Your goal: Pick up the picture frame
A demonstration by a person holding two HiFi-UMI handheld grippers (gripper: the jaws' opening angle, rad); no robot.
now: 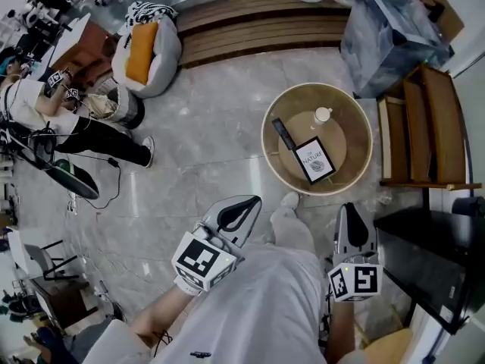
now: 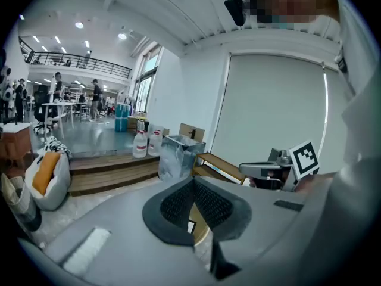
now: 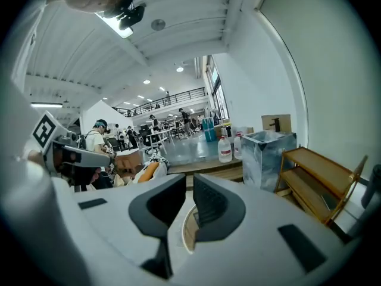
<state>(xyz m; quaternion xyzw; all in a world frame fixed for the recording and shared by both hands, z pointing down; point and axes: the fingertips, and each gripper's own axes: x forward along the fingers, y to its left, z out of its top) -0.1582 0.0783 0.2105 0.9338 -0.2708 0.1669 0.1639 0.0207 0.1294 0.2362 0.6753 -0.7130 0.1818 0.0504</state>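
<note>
Closest to the lens, the person's white top (image 1: 258,309) fills the bottom of the head view. At the far left a beanbag (image 1: 155,51) with an orange cushion sits on the marble floor. The left gripper (image 1: 246,205) hovers above the floor with its jaws clenched together and nothing between them. Ahead of it stands a round wooden table (image 1: 276,165) with a raised rim. The picture frame (image 1: 314,160) lies on it near the front edge, well apart from both grippers. A slim black object (image 1: 284,135) is just to the frame's upper left, and a small white item (image 1: 323,114) sits beyond. The right gripper (image 1: 352,212) has its jaws closed and empty. A wooden shelf (image 1: 424,127) stands at the right.
</note>
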